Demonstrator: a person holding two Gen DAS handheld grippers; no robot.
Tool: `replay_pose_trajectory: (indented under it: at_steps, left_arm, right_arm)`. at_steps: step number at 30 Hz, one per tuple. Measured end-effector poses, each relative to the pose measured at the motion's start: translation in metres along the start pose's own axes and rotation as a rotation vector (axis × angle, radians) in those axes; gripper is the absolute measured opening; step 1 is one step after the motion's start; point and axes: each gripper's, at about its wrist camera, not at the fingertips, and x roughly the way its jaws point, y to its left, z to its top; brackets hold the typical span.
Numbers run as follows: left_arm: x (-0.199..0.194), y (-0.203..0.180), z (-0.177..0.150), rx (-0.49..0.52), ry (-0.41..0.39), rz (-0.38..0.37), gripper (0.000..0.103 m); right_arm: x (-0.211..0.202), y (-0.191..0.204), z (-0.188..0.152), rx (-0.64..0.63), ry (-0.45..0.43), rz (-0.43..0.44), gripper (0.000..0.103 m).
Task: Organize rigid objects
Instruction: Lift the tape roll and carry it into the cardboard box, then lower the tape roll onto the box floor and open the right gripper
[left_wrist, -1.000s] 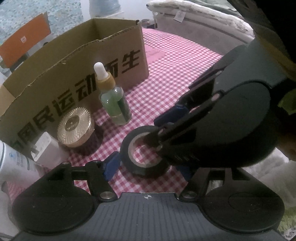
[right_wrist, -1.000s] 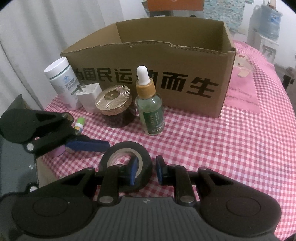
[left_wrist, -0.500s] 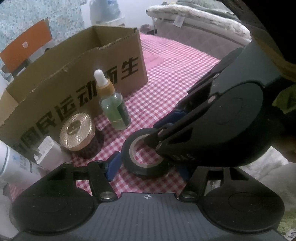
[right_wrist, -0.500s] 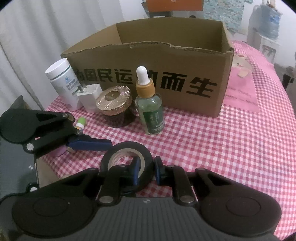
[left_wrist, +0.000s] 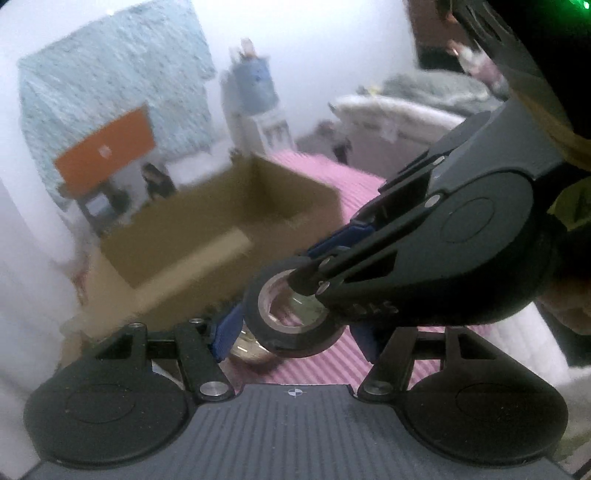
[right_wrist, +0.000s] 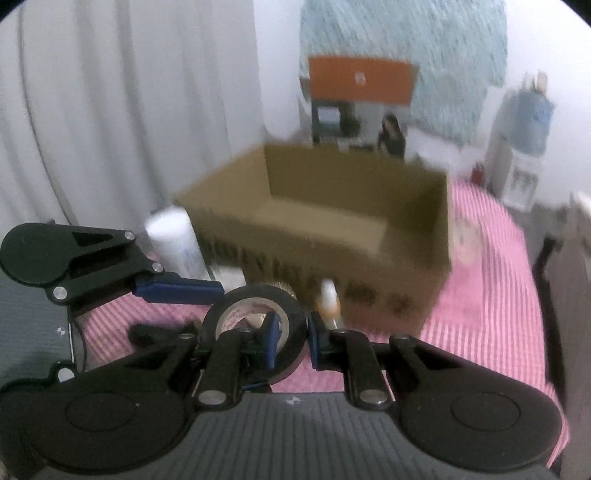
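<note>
The right gripper pinches the wall of the black tape roll, one blue finger inside the ring and one outside, and holds it clear of the pink checked tablecloth, in front of the open cardboard box. The left gripper stands wide open with the roll between its fingers, touching neither as far as can be told.

Only the right wrist view shows the white bottle left of the box and the dropper bottle's pale tip just behind the roll. Only the left wrist view shows a gold jar lid under the roll. Both views are blurred.
</note>
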Motion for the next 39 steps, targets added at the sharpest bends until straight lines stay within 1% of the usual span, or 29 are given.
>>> replay_pose_trajectory:
  at_steps: [5, 10, 15, 17, 21, 25, 27, 31, 33, 39]
  left_arm:
    - [-0.012, 0.035, 0.018, -0.058, -0.026, 0.044, 0.064]
    - [-0.004, 0.078, 0.037, -0.118, -0.009, 0.061, 0.064]
    - [0.022, 0.122, 0.054, -0.163, 0.061, 0.052, 0.064]
    - [0.037, 0.143, 0.059, -0.191, 0.101, 0.033, 0.064]
    - [0.075, 0.171, 0.063, -0.203, 0.171, 0.019, 0.064]
    - [0.115, 0.193, 0.063, -0.207, 0.245, 0.007, 0.064]
    - [0.132, 0.2, 0.062, -0.199, 0.281, 0.005, 0.064]
    - [0.16, 0.204, 0.064, -0.165, 0.334, 0.014, 0.064]
    - [0.169, 0.201, 0.066, -0.135, 0.348, 0.028, 0.064]
    - [0.195, 0.19, 0.069, -0.03, 0.389, 0.067, 0.064]
  right_arm:
    - [0.003, 0.011, 0.045, -0.045, -0.053, 0.059, 0.018]
    - [0.029, 0.014, 0.094, -0.074, -0.04, 0.127, 0.018]
    - [0.076, 0.004, 0.143, -0.066, 0.033, 0.19, 0.018]
    - [0.102, -0.005, 0.163, -0.044, 0.074, 0.221, 0.018]
    - [0.157, -0.023, 0.192, 0.002, 0.168, 0.263, 0.018]
    - [0.206, -0.038, 0.204, 0.051, 0.25, 0.279, 0.018]
    - [0.232, -0.048, 0.21, 0.081, 0.292, 0.287, 0.018]
    - [0.266, -0.061, 0.21, 0.118, 0.352, 0.298, 0.018]
    - [0.281, -0.068, 0.21, 0.134, 0.374, 0.305, 0.018]
    - [0.307, -0.084, 0.208, 0.177, 0.413, 0.319, 0.018]
